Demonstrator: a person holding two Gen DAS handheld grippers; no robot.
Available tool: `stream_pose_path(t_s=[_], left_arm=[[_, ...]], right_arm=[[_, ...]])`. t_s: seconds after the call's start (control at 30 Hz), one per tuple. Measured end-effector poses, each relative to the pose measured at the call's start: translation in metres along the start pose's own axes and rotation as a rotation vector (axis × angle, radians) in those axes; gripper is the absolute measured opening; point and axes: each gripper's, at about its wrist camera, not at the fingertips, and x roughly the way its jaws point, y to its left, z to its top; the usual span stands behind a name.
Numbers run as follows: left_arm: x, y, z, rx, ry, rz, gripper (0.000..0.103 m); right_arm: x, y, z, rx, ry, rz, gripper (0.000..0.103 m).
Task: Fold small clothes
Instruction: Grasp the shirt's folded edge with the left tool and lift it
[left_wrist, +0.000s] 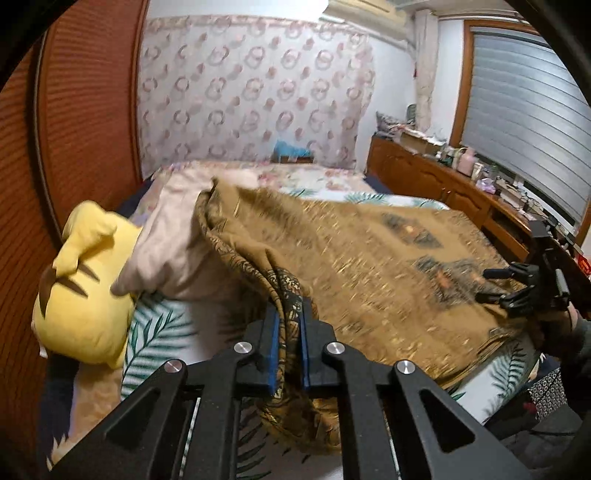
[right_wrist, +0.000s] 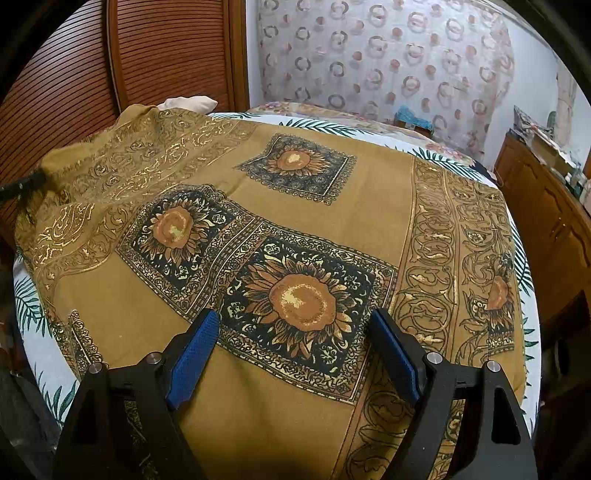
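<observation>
Your left gripper (left_wrist: 289, 334) is clamped on a bunched corner of the mustard-brown printed cloth with dark sunflower squares (right_wrist: 303, 229); its blue pads pinch the gathered fabric, and in the left wrist view the cloth rises from the bed into that grip. Your right gripper (right_wrist: 295, 354) hangs with its jaws wide apart over the near part of the cloth, nothing between its blue pads (right_wrist: 192, 354), so it holds nothing.

The cloth lies spread across the white bedsheet with green palm leaves (right_wrist: 33, 343), its ornate gold border strips running along the left side and the right side. The free near edge sits just below your right gripper, so that hand is the nearer one for the second corner. Judging from this, the fold turns on carrying the left corner across the cloth toward the right; a matching pinch from the right would keep the edge straight.

A yellow plush toy (left_wrist: 83, 295) and a pale pink pillow (left_wrist: 173, 243) lie beside the raised corner, close enough to snag.
</observation>
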Motion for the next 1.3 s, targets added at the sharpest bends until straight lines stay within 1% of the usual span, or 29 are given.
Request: stream_pose_path(t_s=[0.17, 0.43, 0.73, 0.8, 0.93, 1.3], left_arm=[[-0.004, -0.015, 0.011, 0.02, -0.035, -0.032, 0.01], [-0.004, -0.034, 0.028, 0.045, -0.069, -0.076, 0.01], [0.003, -0.071, 0.057, 0.117, -0.119, -0.152, 0.01], [0.006, -0.08, 0.064, 0.128, -0.125, -0.167, 0.01], [0.013, -0.099, 0.073, 0.156, -0.13, -0.207, 0.01], [0.021, -0.156, 0.101, 0.231, -0.14, -0.31, 0.01]], right_arm=[[0.0, 0.0, 0.0, 0.0, 0.0, 0.001, 0.085], [0.0, -0.002, -0.001, 0.007, -0.003, 0.008, 0.085], [-0.003, -0.007, -0.003, 0.033, -0.014, 0.021, 0.085], [-0.005, -0.009, -0.004, 0.042, -0.01, 0.001, 0.085], [-0.02, -0.01, -0.01, 0.035, -0.029, -0.024, 0.085], [-0.067, -0.028, -0.027, 0.108, -0.097, -0.069, 0.085]])
